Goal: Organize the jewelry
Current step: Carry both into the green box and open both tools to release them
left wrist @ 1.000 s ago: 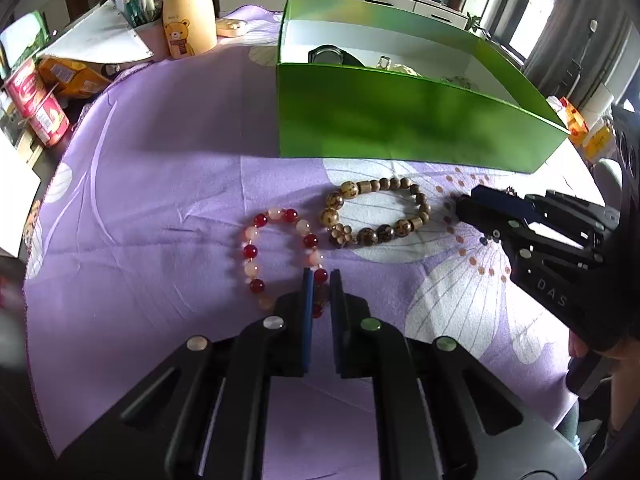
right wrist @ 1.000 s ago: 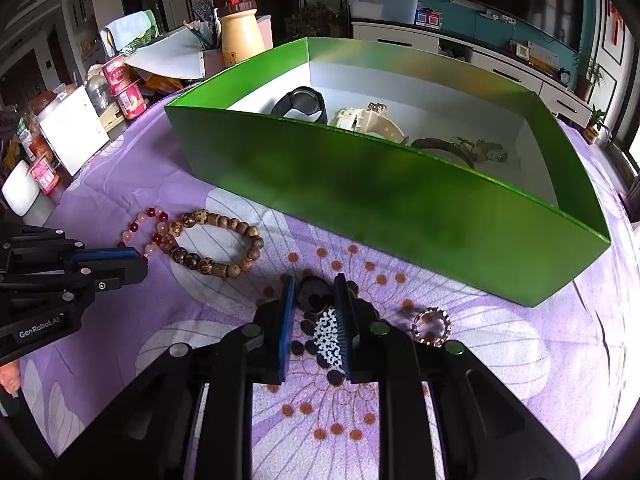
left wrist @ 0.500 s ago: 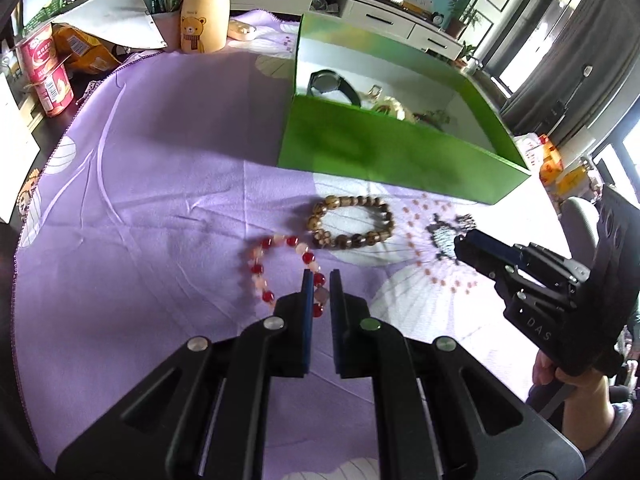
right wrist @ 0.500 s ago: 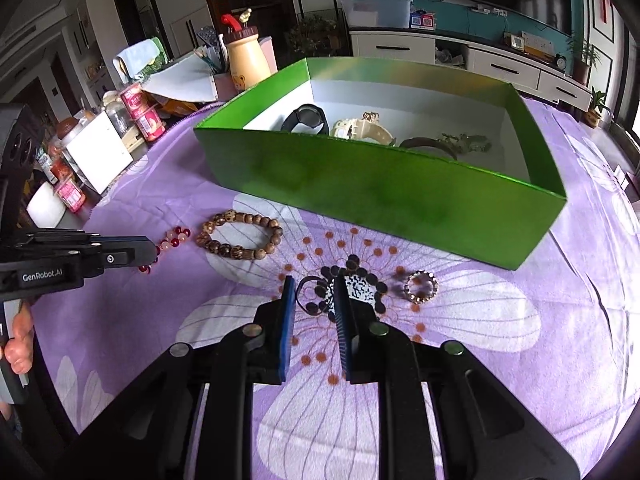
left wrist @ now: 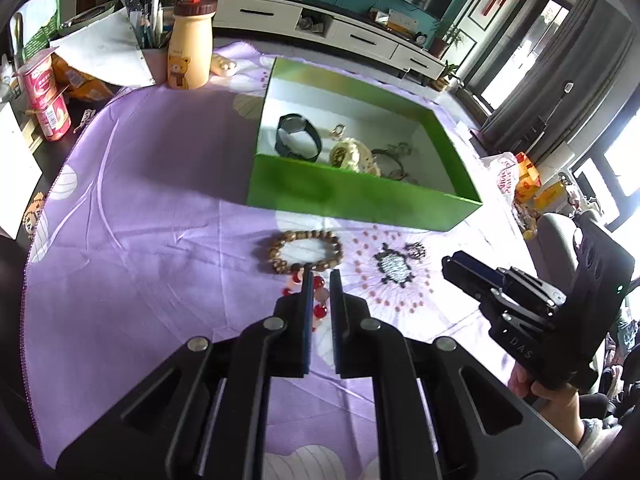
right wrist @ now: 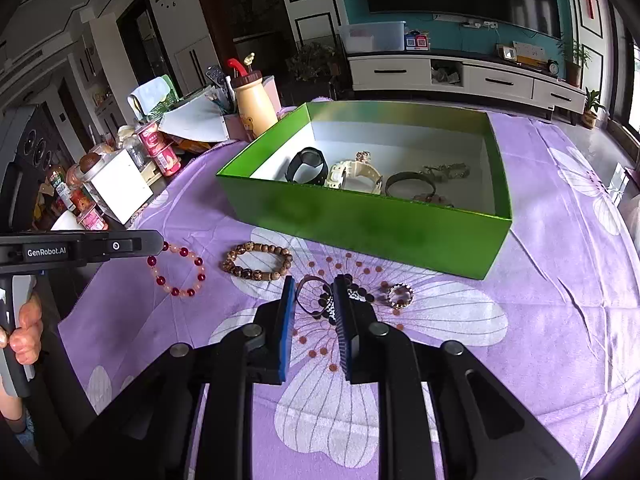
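Observation:
My left gripper is shut on a red and pale bead bracelet. In the right wrist view that bracelet hangs from the left gripper above the purple cloth. A brown wooden bead bracelet lies in front of the green box. The box holds a black watch, a cream watch and a bangle. My right gripper hovers over a black-and-white dotted piece, jaws a little apart with nothing pinched. A small ring bracelet lies beside it.
A yellow bear bottle, pink cups, papers and a white box crowd the table's left edge. The purple flower-print cloth covers the table. A person's hand grips the left handle.
Both grippers have risen. The left one has lifted the red bead bracelet off the cloth. The right one has pulled up and back from the dotted piece, which stays on the cloth.

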{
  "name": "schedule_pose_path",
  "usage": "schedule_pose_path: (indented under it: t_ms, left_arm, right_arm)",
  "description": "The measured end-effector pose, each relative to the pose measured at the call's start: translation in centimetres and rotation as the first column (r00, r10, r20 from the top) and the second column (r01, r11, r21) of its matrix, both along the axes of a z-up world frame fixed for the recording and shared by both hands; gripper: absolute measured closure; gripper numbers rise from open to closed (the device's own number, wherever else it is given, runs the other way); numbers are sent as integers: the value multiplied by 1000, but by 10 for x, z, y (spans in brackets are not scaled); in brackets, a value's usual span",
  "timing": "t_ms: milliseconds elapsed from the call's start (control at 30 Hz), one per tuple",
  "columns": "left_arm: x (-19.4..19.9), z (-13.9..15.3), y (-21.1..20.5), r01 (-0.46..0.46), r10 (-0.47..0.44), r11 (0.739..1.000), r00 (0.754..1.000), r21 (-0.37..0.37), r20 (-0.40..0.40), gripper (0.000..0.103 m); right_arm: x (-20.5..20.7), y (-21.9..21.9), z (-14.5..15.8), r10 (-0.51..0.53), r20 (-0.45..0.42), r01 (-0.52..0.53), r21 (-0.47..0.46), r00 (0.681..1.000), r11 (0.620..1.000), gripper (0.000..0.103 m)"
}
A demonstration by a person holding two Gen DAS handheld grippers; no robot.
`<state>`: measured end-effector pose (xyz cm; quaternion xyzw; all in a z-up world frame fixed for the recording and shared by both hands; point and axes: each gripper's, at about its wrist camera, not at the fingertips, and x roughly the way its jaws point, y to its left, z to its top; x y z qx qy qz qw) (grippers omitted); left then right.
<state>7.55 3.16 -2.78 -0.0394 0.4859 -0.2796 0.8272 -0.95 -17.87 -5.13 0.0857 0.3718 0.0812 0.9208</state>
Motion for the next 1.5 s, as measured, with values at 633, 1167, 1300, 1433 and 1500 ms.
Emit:
schedule_pose_path:
  t_ms: [633, 1167, 1300, 1433, 1500]
  left_arm:
    - [18, 36, -36, 28, -26, 999, 999, -34, 48, 96]
    - [78, 62, -80, 21, -17, 999, 997, -42, 76, 96]
    - [96, 61, -92, 16, -13, 999, 998, -40, 67, 96]
    - [118, 55, -104, 0, 1, 1000, 999, -30, 54, 96]
    - [126, 50, -108, -7, 8, 1000, 999, -25, 46, 96]
  right_arm:
    - [0, -26, 21, -43, 46, 42, 19, 998, 999, 84]
    - [48, -45, 49, -60, 88, 59, 15, 994, 998, 84]
    - [69, -54, 50, -72, 79, 70, 28, 994, 997, 84]
    - [91, -62, 47, -83, 55, 82, 23, 995, 996, 84]
    - [101, -67, 45, -88, 46, 87, 19, 995, 996, 84]
